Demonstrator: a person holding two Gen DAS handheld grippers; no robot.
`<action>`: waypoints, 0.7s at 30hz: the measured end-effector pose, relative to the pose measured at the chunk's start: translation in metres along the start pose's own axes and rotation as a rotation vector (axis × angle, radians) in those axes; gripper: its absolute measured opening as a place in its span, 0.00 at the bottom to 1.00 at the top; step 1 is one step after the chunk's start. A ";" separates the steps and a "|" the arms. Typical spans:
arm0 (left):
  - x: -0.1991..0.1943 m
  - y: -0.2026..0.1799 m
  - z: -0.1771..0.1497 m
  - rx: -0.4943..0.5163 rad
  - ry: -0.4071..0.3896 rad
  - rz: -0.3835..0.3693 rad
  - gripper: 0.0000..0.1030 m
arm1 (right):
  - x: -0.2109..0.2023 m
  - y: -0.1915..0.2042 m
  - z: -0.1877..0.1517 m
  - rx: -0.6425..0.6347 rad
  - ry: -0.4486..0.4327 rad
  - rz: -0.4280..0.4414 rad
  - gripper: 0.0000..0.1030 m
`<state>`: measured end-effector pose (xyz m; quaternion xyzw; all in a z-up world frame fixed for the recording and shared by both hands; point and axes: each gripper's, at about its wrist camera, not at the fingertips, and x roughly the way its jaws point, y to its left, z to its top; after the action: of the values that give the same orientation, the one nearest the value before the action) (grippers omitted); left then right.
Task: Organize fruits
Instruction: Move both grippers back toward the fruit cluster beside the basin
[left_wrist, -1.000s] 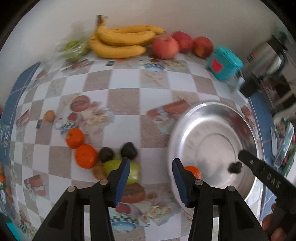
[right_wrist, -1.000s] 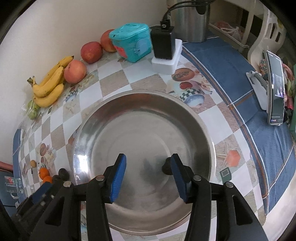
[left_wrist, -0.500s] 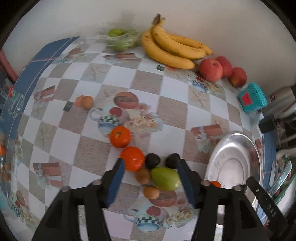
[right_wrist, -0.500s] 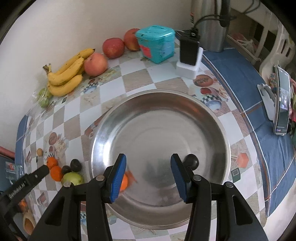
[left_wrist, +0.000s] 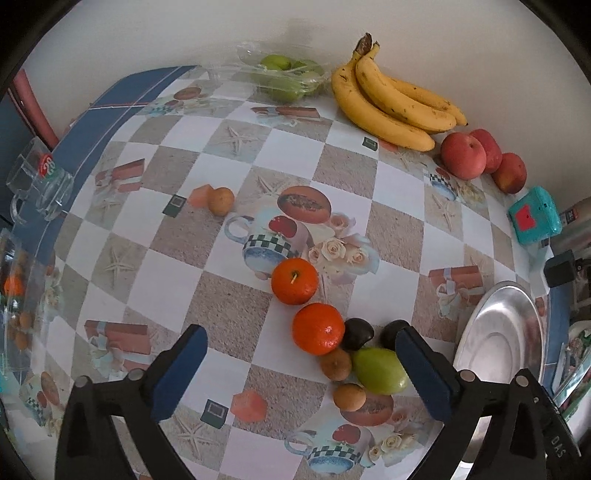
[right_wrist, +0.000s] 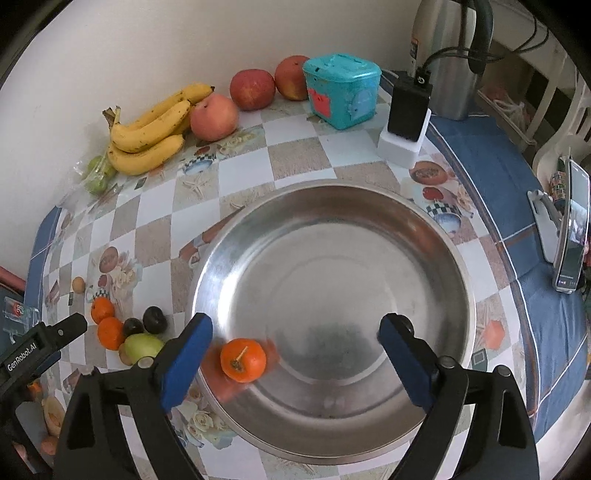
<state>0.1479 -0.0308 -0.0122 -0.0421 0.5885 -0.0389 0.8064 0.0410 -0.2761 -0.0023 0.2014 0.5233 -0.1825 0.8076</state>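
Both pairs of jaws stand wide and have just been opening, with nothing pressed between the pads. Under the left gripper (left_wrist: 301, 373), a cluster of small fruit lies on the checkered tablecloth (left_wrist: 229, 170): a green pear-like fruit (left_wrist: 380, 370) just inside the right-hand pad, two brown fruits (left_wrist: 335, 363) touching it, two dark plums (left_wrist: 357, 333) behind, and two oranges (left_wrist: 317, 328) a little farther out. None of these is gripped. Under the right gripper (right_wrist: 295, 350), the steel bowl (right_wrist: 369, 221) fills the middle of the view; one orange fruit (right_wrist: 243, 359), blurred, lies inside it near the rim, close to the left-hand pad but apart from it. A dark round thing sits behind the right-hand pad, too hidden to name. Farther back on the table, a lone brown fruit (left_wrist: 221, 201) lies by itself. Against the wall rest a bag of green fruit (left_wrist: 284, 79), a bunch of bananas (left_wrist: 395, 103) and three red apples (left_wrist: 463, 156), then a teal box (right_wrist: 341, 90).
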 end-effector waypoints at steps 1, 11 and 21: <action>0.000 0.001 0.000 0.001 -0.006 0.002 1.00 | 0.000 0.001 0.001 -0.001 -0.005 0.004 0.90; -0.010 0.013 0.001 0.009 -0.085 0.026 1.00 | -0.006 0.022 0.002 -0.088 -0.074 0.049 0.90; -0.022 0.038 0.000 -0.016 -0.154 0.059 1.00 | 0.005 0.077 -0.011 -0.224 -0.006 0.169 0.90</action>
<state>0.1414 0.0095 0.0041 -0.0340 0.5259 -0.0069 0.8499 0.0728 -0.2052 -0.0006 0.1529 0.5191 -0.0549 0.8391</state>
